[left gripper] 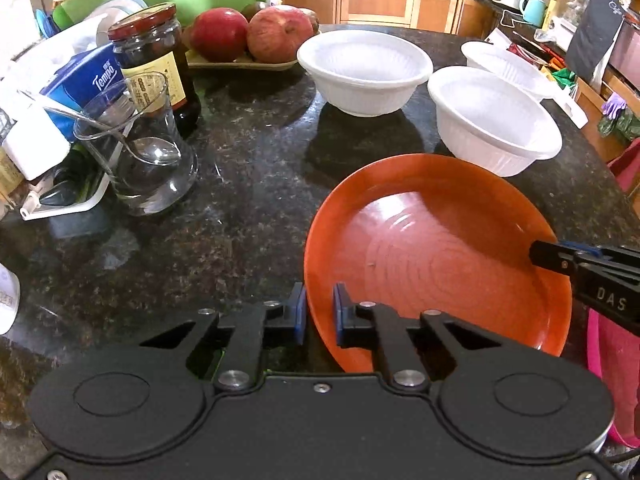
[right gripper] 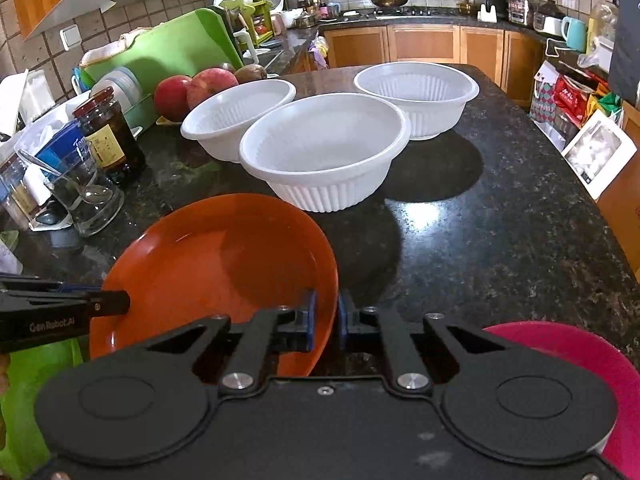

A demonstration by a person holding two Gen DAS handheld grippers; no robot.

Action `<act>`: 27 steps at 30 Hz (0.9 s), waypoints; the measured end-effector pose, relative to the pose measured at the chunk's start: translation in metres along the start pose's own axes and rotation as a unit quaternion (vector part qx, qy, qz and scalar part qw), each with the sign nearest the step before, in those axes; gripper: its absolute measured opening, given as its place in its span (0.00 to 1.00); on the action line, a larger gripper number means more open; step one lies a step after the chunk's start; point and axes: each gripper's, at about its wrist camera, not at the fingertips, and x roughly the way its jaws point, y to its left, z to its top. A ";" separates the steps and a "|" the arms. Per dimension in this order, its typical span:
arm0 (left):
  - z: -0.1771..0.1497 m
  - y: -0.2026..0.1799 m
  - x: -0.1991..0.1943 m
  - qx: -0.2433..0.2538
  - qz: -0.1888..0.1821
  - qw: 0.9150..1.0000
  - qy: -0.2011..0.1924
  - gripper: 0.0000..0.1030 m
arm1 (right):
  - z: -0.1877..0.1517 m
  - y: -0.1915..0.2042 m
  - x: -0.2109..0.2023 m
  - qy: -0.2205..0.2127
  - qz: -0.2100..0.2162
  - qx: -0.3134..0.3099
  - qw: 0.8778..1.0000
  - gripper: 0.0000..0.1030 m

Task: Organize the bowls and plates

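An orange plate (left gripper: 436, 252) is held tilted above the dark granite counter (left gripper: 240, 200), gripped at two opposite rims. My left gripper (left gripper: 320, 314) is shut on its left rim. My right gripper (right gripper: 327, 322) is shut on its right rim (right gripper: 224, 264); its finger also shows in the left wrist view (left gripper: 560, 262). Three white ribbed bowls stand on the counter beyond: one at the left (right gripper: 240, 114), one in the middle (right gripper: 324, 148), one at the far right (right gripper: 418, 90). A pink plate (right gripper: 580, 368) lies low right, a green plate (right gripper: 24, 400) low left.
At the counter's left stand a dark jar (left gripper: 156, 64), a glass (left gripper: 136, 148) with a spoon, a tissue pack (left gripper: 86, 80) and a tray of apples (left gripper: 248, 34). A green cutting board (right gripper: 168, 50) leans behind. The counter edge runs along the right (right gripper: 600, 216).
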 end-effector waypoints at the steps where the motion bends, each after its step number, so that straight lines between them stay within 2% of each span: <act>1: -0.001 -0.001 0.000 0.003 0.002 1.000 -0.002 0.17 | 0.000 0.000 0.000 0.000 -0.001 0.000 1.000 0.12; 8: -0.004 0.000 -0.005 -0.003 0.001 1.000 -0.001 0.17 | -0.003 0.001 -0.007 -0.001 0.005 -0.001 1.000 0.12; 27: -0.022 -0.009 -0.047 -0.010 0.031 0.999 -0.036 0.17 | -0.015 0.000 -0.042 -0.034 0.036 -0.011 0.999 0.13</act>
